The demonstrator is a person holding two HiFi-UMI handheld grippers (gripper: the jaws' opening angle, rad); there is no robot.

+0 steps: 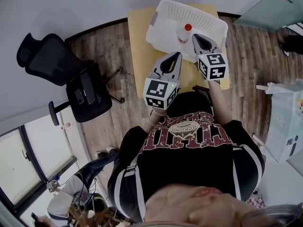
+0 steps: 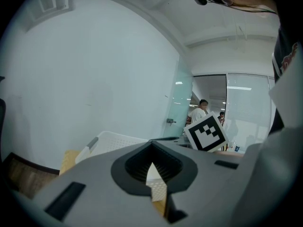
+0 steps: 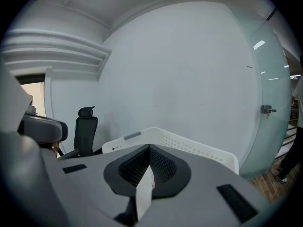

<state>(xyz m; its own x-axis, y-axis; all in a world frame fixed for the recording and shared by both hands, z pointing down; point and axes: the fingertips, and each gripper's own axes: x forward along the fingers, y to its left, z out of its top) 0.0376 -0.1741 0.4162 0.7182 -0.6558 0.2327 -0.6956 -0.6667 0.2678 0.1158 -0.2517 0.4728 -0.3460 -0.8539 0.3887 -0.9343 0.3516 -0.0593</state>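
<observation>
Over a yellow tabletop (image 1: 139, 41), the left gripper (image 1: 178, 54) and right gripper (image 1: 194, 36) show fingers pressed together near a white basket (image 1: 210, 14) holding a red-capped bottle (image 1: 184, 34).

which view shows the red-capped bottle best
The head view: the bottle stands in the white basket, red cap up, beside the right hand-held gripper. The right gripper view shows only a white sliver with a red trace between its jaws, possibly the bottle. The left gripper view misses it.

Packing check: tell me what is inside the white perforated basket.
Inside the white perforated plastic basket stands a pale bottle with a red cap. The right claw covers part of the basket floor beside it; anything there is hidden.
</observation>
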